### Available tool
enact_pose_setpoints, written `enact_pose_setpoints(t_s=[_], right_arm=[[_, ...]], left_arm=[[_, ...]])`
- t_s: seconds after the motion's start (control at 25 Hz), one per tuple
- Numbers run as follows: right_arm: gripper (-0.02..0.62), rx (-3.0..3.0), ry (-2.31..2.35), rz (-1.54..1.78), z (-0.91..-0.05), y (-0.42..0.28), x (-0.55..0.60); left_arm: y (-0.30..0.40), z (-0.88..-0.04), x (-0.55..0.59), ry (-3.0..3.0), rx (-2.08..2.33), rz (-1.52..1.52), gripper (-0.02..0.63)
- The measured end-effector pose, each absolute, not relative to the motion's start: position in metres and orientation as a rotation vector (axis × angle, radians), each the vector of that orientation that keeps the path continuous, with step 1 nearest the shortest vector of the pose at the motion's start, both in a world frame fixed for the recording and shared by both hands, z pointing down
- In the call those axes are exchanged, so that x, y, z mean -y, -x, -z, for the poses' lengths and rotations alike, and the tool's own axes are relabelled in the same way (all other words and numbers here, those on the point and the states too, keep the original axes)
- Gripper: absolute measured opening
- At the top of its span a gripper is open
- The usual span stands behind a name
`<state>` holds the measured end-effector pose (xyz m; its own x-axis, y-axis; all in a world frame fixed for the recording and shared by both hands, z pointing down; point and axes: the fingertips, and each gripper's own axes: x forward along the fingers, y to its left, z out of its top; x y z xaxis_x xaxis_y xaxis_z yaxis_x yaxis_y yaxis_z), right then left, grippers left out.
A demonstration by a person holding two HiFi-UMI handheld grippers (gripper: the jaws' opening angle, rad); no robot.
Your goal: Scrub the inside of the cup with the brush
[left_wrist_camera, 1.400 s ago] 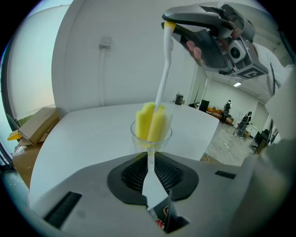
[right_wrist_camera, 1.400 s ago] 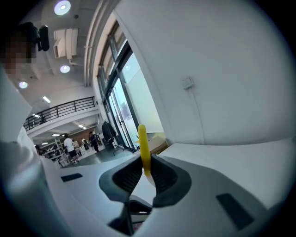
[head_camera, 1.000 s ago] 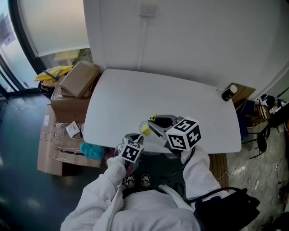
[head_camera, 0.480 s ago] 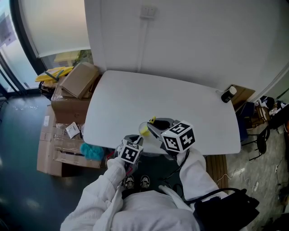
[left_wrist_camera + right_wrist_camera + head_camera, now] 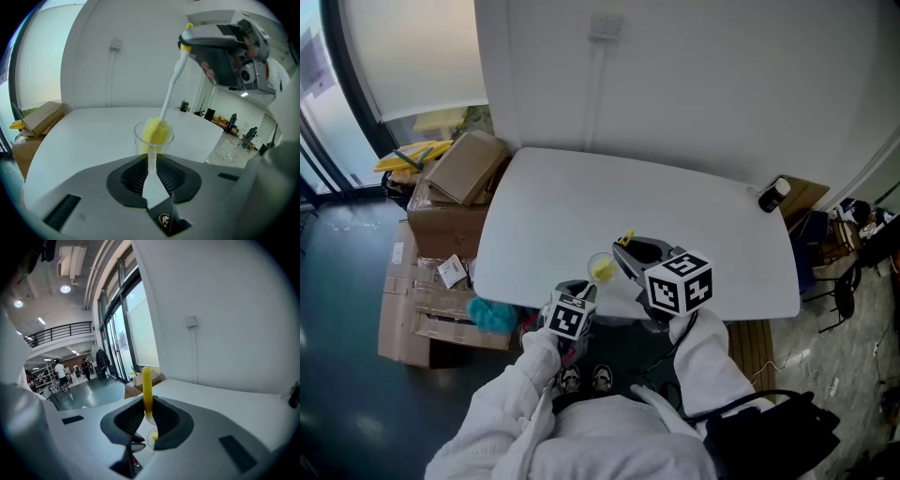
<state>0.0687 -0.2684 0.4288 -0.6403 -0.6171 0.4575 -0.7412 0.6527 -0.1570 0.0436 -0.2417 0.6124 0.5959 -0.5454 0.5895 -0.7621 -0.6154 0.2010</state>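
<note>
A small clear cup (image 5: 593, 262) is held over the near table edge, and my left gripper (image 5: 586, 289) is shut on it. In the left gripper view the jaws pinch the cup (image 5: 138, 140) by its near side. The brush's yellow sponge head (image 5: 156, 131) sits inside the cup. Its white handle (image 5: 169, 89) rises up and to the right to my right gripper (image 5: 185, 42). In the right gripper view the right gripper (image 5: 146, 411) is shut on the handle's yellow end (image 5: 147, 387), with the cup (image 5: 151, 439) below the jaws.
The white table (image 5: 675, 206) stands against a white wall. A small black and white object (image 5: 773, 192) lies at its far right corner. Cardboard boxes (image 5: 459, 169) are stacked on the floor to the left, with a teal bundle (image 5: 492, 314) below them.
My right gripper swung a little left, then back right, tilting the brush handle. The sponge stayed in the cup. The left gripper and cup kept still.
</note>
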Motion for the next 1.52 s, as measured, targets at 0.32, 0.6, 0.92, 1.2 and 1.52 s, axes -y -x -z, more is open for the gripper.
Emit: enact_pose_setpoints(t_s=[0.32, 0.6, 0.92, 1.2, 1.52], right_arm=[[0.104, 2.563, -1.170, -0.443, -0.402, -0.078, 0.270], [0.104, 2.645, -1.241, -0.457, -0.373, -0.080, 0.269], [0.106, 2.676, -1.444, -0.377, -0.326, -0.112, 0.271], [0.104, 2.541, -1.666, -0.431, -0.344, -0.152, 0.270], [0.104, 2.430, -1.838, -0.530, -0.369, -0.173, 0.253]], left_arm=[[-0.040, -0.607, 0.237, -2.357, 1.044, -0.622, 0.048], [-0.036, -0.588, 0.234, -2.374, 1.068, -0.552, 0.074], [-0.013, -0.533, 0.254, -2.364, 1.222, -0.381, 0.074], [0.001, -0.466, 0.270, -2.371, 1.351, -0.184, 0.074], [0.013, -0.418, 0.259, -2.442, 1.403, -0.077, 0.008]])
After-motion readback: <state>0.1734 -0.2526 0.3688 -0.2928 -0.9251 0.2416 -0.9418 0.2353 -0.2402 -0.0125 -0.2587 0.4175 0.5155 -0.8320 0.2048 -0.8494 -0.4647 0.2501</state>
